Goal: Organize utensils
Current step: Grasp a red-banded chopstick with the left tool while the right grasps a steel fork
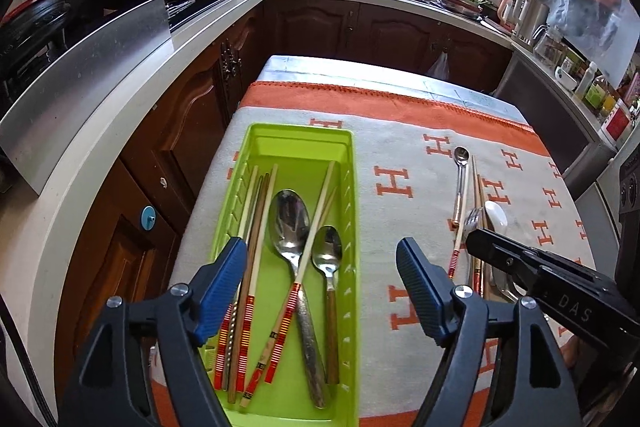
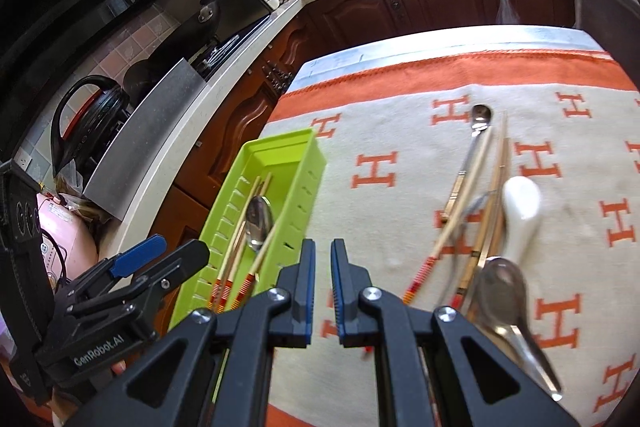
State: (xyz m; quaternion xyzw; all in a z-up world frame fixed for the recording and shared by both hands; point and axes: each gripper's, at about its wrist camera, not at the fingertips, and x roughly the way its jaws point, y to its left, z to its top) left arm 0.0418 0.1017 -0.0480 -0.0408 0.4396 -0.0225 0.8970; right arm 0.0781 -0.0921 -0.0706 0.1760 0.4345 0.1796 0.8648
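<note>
Kitchen backdrop: brown cabinets, pale counter, sink under a window. Work surface is a table under a grey cloth (image 1: pixel 400 155) with orange H marks and an orange border.

Landmark: green tray (image 1: pixel 344 155), at the cloth's left edge. Inside it: several chopsticks (image 1: pixel 256 223), one lying diagonally over a big spoon (image 1: pixel 289 219), plus a small spoon (image 1: pixel 327 247) with a wooden handle.

Right of the tray, well apart from it, the unsorted pile: long thin spoon (image 2: pixel 478 123), more chopsticks (image 2: pixel 496 187), white ceramic spoon (image 2: pixel 520 203), a fork (image 1: pixel 474 219) and a metal spoon (image 2: pixel 500 287) nearest me. They overlap, so which touches which I can't fully tell.

Left gripper (image 1: pixel 320 291) hangs over the tray's near end, jaws spread wide, nothing between them. Right gripper (image 2: pixel 322 283) sits between tray and pile, jaws almost pressed together, a narrow slit, nothing pinched.

My read: a drop into the tray is done and the next pick is from the pile. To do it well, I'd open the right jaws before descending, take the metal spoon by its handle since it looks free of the stack, and lift straight so the chopsticks don't drag. I'd lay it lengthwise in the tray, clear of the diagonal chopstick. Risk: the thin handle lies flat on soft cloth, so the pads may snag fabric.
</note>
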